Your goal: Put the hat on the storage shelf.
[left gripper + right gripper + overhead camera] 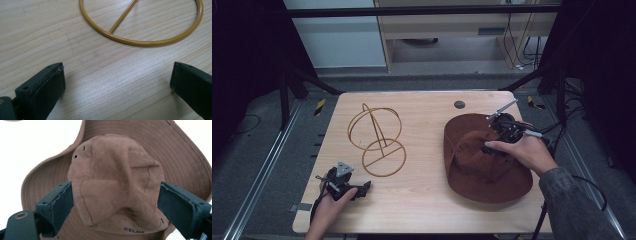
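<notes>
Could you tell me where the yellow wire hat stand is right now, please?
In the high view the yellow wire hat stand sits left of centre on the wooden table, left of the brown brimmed hat.

Brown brimmed hat [484, 162], "KELME" on its crumpled crown, lies crown-up, brim flat, on the table, well right of the yellow wire stand [377, 137].

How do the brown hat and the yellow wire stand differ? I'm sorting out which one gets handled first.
The brown hat is soft, creased fabric lying slumped on the table; the yellow wire stand is a rigid, open frame of thin hoops standing upright. The hat lies to the right under the right gripper, whose open fingers straddle its crown; the stand is at centre-left, apart from the left gripper. Both rest on the wooden table.
</notes>
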### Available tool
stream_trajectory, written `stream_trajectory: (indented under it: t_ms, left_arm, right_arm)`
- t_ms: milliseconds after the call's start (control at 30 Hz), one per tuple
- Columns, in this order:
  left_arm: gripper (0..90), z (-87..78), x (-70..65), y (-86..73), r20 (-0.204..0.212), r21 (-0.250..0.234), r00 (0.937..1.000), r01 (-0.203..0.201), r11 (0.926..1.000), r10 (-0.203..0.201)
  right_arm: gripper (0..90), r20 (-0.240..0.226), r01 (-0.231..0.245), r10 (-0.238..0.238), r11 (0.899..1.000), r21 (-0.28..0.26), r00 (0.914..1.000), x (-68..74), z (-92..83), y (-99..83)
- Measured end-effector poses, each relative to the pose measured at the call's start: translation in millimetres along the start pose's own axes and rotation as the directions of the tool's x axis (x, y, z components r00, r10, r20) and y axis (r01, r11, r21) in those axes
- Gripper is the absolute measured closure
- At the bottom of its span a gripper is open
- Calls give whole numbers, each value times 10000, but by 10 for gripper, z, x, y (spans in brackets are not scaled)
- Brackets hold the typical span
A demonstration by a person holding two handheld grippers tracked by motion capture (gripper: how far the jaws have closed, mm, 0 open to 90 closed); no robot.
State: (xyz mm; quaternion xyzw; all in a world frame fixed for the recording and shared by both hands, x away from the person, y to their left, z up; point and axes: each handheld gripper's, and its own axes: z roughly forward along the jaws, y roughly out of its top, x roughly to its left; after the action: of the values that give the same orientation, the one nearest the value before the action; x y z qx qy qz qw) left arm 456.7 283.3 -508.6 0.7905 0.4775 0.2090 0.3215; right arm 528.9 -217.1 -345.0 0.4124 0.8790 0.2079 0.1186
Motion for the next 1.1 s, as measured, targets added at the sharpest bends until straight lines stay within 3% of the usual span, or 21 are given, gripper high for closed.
stream_trajectory:
  t_ms: [233,500,1100]
  left_arm:
    - [0,0,-2,-1,-1,-9,10000,2,10000,-2]
    - [0,0,-4,0,10,-9,10000,-1,10000,1]
    - [0,1,-5,-2,8,-22,10000,10,10000,-10]
  right_arm:
    - [147,-119,-248,251,9992,311,9996,-120,140,29]
    - [170,-386,-320,339,9982,498,9987,-125,355,46]
    - [268,-588,-650,661,9977,212,9961,-170,521,-18]
